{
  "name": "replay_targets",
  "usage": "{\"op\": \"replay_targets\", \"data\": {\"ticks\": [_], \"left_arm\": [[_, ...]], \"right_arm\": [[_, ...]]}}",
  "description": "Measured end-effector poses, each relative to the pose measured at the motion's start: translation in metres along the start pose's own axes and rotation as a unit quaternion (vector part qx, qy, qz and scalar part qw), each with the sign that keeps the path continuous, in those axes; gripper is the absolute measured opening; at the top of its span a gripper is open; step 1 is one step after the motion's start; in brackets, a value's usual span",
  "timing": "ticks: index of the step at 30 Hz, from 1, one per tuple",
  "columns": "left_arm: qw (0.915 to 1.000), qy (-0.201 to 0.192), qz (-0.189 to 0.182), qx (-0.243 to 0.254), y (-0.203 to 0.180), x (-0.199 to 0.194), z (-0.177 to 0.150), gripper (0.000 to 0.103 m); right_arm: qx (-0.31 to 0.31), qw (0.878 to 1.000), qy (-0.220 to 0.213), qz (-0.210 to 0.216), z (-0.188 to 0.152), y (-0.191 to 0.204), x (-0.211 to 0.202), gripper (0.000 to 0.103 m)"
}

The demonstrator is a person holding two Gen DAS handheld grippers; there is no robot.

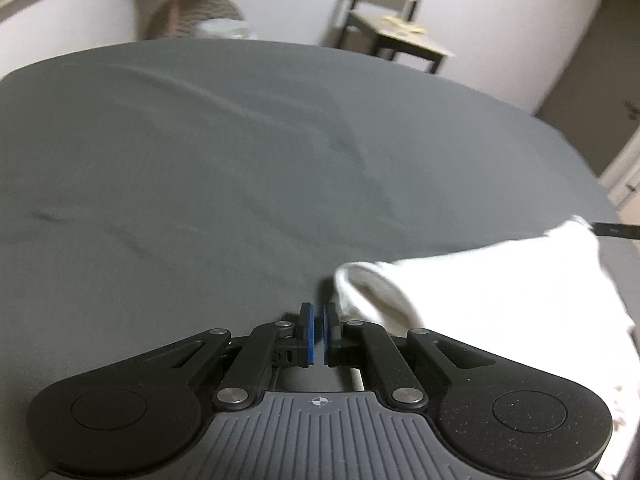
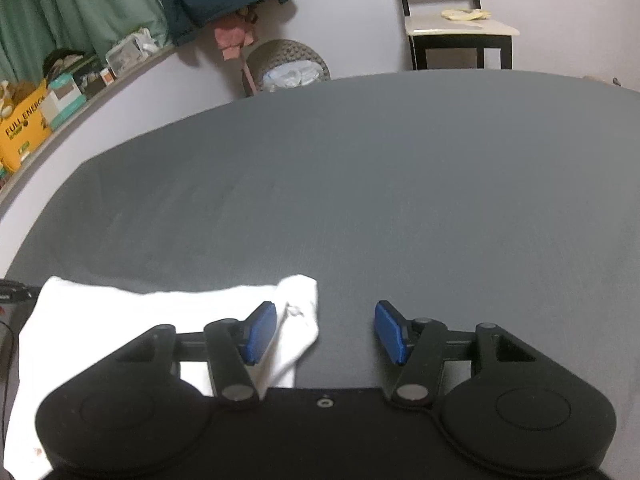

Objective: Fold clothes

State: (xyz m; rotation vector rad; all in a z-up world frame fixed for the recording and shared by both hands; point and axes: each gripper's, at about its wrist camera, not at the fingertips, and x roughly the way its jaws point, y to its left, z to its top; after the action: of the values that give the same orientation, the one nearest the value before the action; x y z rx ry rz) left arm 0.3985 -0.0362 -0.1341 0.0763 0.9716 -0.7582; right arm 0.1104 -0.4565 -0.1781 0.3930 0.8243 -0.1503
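A white garment lay on the near part of a dark grey sheet that covered the bed, its cloth bunched toward one rolled end. In the right wrist view the right gripper hovered low over the sheet with its blue pads spread wide apart, nothing between them; the left-hand pad overlapped the rolled end of the garment, though whether it touched the cloth could not be told. In the left wrist view the left gripper had its blue pads drawn almost together, only a thin slit between them and no cloth caught there; the white garment lay just to its right, with a curled hem close beside the right finger. That view was blurred. Beyond the bed stood a dark-framed chair with a pale seat, a woven basket against the lilac wall, and green curtains above a cluttered ledge. On that ledge sat a yellow box printed "FULL ENERG" in dark letters, the rest of the wording cut off; the other packages there were too small to read.
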Motion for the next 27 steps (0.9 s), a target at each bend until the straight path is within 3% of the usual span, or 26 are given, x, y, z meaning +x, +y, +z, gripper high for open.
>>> {"op": "replay_targets", "data": {"ticks": [3,5,10,13,16,19,23,27], "left_arm": [[0.9994,-0.017,-0.027,-0.008,-0.001,-0.008,0.001,0.002],[0.9995,-0.007,-0.031,-0.002,-0.003,-0.005,0.001,0.002],[0.9992,0.012,-0.005,0.037,-0.017,-0.001,0.003,0.002],[0.9985,-0.013,-0.033,-0.042,-0.007,-0.005,0.006,0.002],[0.9951,-0.033,-0.051,-0.079,-0.003,-0.005,0.003,0.002],[0.9918,-0.052,-0.062,-0.098,0.000,-0.008,0.000,0.002],[0.9807,-0.092,-0.090,-0.147,0.013,-0.009,0.003,0.002],[0.9817,-0.065,-0.105,-0.145,0.008,0.000,0.002,0.002]], "right_arm": [[0.000,1.000,0.005,-0.005,0.001,-0.004,0.000,0.050],[-0.005,1.000,0.008,-0.004,0.000,-0.005,0.001,0.049],[-0.004,1.000,-0.001,0.003,0.004,0.000,0.008,0.048],[0.065,0.997,-0.024,0.041,0.008,-0.008,0.010,0.048],[0.092,0.995,0.003,0.047,0.012,-0.009,0.024,0.048],[0.076,0.996,0.015,0.052,0.011,-0.003,0.034,0.047],[0.068,0.996,0.019,0.052,0.008,0.001,0.043,0.047],[0.068,0.996,0.019,0.052,0.009,0.003,0.043,0.047]]}}
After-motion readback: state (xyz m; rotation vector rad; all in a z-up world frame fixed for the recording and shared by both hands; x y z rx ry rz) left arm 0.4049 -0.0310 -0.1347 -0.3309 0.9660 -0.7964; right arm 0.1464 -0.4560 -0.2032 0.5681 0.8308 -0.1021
